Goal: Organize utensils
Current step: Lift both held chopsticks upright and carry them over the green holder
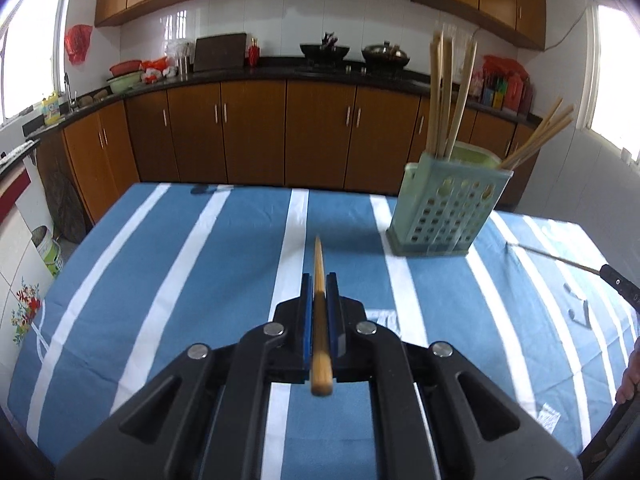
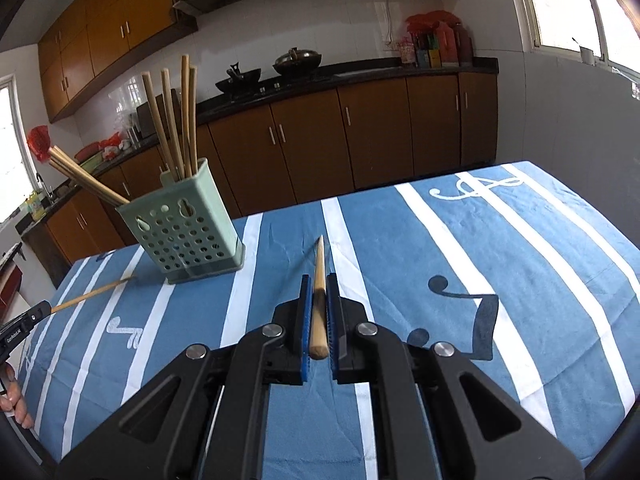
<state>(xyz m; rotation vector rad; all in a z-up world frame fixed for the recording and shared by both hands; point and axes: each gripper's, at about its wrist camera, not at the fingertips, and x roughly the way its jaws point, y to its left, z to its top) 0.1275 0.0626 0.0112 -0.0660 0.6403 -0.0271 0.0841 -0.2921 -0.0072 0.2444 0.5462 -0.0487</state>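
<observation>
My left gripper [image 1: 319,280] is shut on a wooden chopstick [image 1: 319,264] that points forward, lifted above the striped cloth. My right gripper [image 2: 319,282] is shut on another chopstick [image 2: 319,260], also off the table. A pale green perforated utensil holder [image 1: 444,208] stands upright ahead and to the right in the left wrist view, with several chopsticks [image 1: 444,92] standing in it. The right wrist view shows the holder [image 2: 184,232] ahead to the left. The other gripper [image 2: 28,322] with its chopstick [image 2: 92,292] shows at that view's left edge.
The table wears a blue cloth with white stripes [image 1: 200,264]; its far edge [image 1: 256,186] lies ahead. Brown kitchen cabinets [image 1: 280,132] and a dark counter with woks [image 1: 324,51] stand behind. A hand [image 2: 14,404] shows at the lower left in the right wrist view.
</observation>
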